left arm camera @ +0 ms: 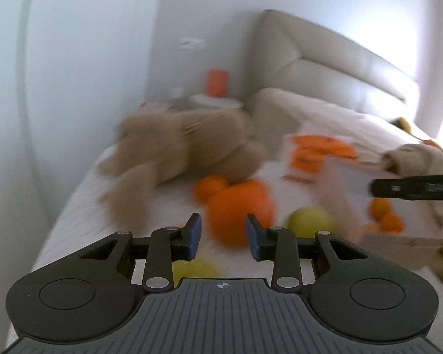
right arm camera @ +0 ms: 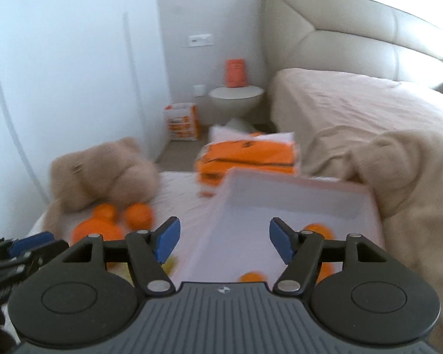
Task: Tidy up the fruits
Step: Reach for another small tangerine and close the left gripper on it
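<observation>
Nearest the lens in the left wrist view, the left gripper (left arm camera: pixel 223 236) holds its blue-padded fingers apart with nothing between them, hovering just above the white bed (left arm camera: pixel 73 206); a yellow-green fruit (left arm camera: pixel 195 269) lies right under it. Far left on the bed sprawls a tan teddy bear (left arm camera: pixel 177 144), blurred. Past the fingertips sits a large orange (left arm camera: pixel 240 209) with a smaller orange (left arm camera: pixel 208 188) touching its far left side, both close against the bear. To the right lies a yellow apple (left arm camera: pixel 310 221), then the white box (left arm camera: pixel 398 239) holding small oranges (left arm camera: pixel 387 216). In the right wrist view, the right gripper (right arm camera: pixel 224 240) is spread wide and empty over the near left edge of that box (right arm camera: pixel 295 197), with small oranges (right arm camera: pixel 316 230) inside behind its right finger. Orange folded packaging (right arm camera: pixel 248 159) lies beyond the box, and a beige blanket (right arm camera: pixel 404 171) rumples on the far right.
</observation>
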Demonstrator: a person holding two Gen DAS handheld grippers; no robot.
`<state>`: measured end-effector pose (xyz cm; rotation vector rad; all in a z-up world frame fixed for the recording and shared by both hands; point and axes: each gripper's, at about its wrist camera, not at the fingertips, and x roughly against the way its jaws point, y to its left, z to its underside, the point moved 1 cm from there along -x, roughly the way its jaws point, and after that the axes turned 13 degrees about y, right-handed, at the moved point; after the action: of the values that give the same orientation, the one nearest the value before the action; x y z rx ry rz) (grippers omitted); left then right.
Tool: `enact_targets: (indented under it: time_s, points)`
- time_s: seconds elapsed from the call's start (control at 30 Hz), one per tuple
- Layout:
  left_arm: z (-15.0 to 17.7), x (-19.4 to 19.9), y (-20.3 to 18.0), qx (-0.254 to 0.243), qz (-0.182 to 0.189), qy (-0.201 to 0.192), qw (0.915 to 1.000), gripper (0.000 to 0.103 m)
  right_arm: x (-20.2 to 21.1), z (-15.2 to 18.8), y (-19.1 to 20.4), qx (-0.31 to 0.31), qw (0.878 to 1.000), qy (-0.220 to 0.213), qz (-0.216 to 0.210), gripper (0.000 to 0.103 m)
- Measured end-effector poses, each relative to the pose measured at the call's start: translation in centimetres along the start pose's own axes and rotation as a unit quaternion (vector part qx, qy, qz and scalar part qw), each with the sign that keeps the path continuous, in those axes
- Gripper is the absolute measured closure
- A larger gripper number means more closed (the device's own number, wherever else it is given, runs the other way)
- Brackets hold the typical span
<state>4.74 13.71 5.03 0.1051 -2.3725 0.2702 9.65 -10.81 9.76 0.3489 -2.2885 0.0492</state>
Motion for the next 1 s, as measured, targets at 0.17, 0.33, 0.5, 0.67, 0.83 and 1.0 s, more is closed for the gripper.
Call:
enact_targets:
  time_s: [0.17,0.33,0.5,0.67,0.83,1.0]
  points:
    - [2.0,0.9,3.2,0.024,0.000,-0.006,0.9997,0.053,-1.1,2.0,3.6,0.029,0.999,0.013,-0.020,0.035]
    - [2.2,1.3,4.4,0.046,0.017,-0.005,0.9988,0.053,-1.7,3.8,5.8,0.056,0.998,0.014,-0.005,0.034]
    - [2.5,1.5,5.3,0.069,0.002,-0.015,0.9975,0.058,-1.2,5.6,6.3,0.072,0.997,0.012,-0.015,0.034]
    - [2.7,1.0,5.8,0.076,0.041,-0.001,0.9963,0.058,-1.6,6.4,6.8,0.082,0.996,0.020,-0.023,0.034]
    - [2.7,0.8,5.3,0.076,0.076,0.008,0.9942,0.058,-2.1,7.0,7.1,0.088,0.995,0.031,-0.034,0.034]
    - [2.9,0.5,3.8,0.052,0.123,0.028,0.9906,0.057,-2.4,7.8,7.7,0.104,0.993,0.038,-0.048,0.034]
